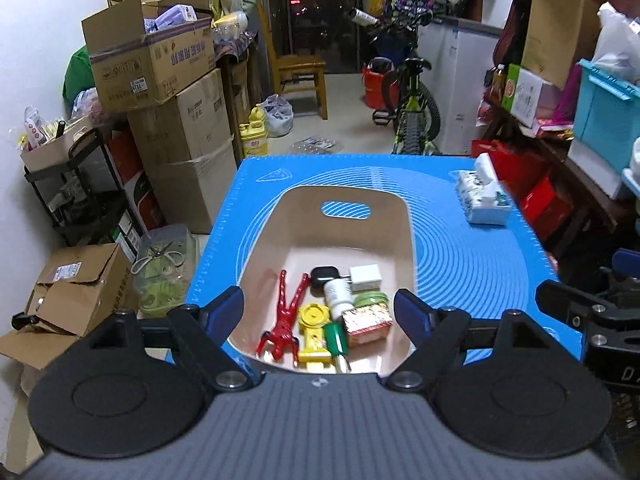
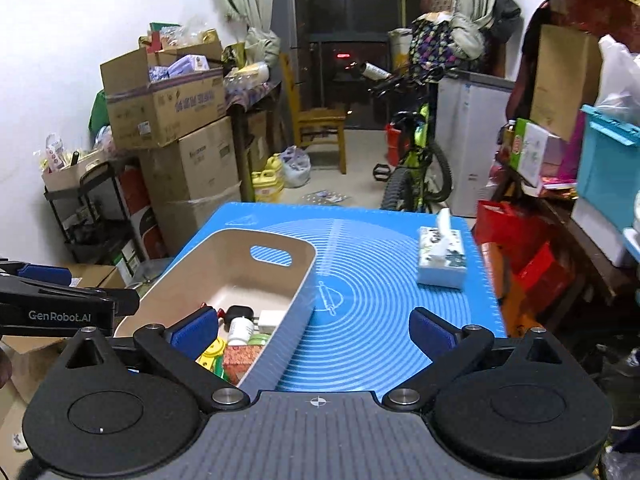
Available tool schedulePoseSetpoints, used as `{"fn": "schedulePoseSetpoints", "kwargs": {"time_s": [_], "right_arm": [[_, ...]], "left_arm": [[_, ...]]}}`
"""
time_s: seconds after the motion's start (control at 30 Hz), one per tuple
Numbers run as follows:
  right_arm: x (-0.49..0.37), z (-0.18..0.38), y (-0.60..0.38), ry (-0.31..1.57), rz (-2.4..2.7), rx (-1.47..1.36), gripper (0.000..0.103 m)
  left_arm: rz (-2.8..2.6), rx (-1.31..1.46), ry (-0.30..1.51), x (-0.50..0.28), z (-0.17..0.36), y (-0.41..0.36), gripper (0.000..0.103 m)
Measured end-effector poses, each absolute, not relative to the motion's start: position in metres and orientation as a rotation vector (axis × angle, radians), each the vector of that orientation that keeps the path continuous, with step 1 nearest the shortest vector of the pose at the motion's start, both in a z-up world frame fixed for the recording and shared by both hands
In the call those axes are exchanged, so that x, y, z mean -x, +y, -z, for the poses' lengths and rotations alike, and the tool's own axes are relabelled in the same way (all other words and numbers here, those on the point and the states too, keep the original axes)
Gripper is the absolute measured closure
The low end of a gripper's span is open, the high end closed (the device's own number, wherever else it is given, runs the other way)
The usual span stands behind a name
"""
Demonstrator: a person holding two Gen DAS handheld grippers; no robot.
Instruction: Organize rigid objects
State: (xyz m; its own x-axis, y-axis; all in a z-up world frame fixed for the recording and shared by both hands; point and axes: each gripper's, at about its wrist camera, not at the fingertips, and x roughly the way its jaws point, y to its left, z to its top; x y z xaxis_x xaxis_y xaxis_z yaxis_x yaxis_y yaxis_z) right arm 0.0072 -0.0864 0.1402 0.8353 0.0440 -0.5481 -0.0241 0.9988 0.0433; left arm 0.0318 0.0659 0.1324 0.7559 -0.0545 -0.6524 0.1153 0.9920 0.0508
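A beige bin with a handle slot stands on the blue mat. In it lie a red claw-shaped tool, a yellow toy, a green-handled tool, a white bottle, a black case, a white charger and a patterned box. My left gripper hovers open above the bin's near end, with nothing between its pads. My right gripper is open over the bin's right wall, holding nothing.
A tissue box sits at the mat's far right. Stacked cardboard boxes and a black rack stand to the left, a bicycle beyond the table, and cluttered shelves to the right.
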Motion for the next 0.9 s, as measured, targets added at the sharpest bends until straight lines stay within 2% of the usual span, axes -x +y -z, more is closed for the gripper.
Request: {"fn": "schedulePoseSetpoints", "kwargs": {"time_s": [0.37,0.9], "right_arm": [[0.071,-0.14,-0.105,0.556,0.022,-0.05,0.002],[0.118,-0.071,-0.109,0.563,0.085,-0.105,0.002]], "left_arm": [[0.13,-0.106,0.637,0.023,-0.121,0.052,0.018],[0.171,-0.121,0.661,0.061,-0.059,0.049,0.016]]}}
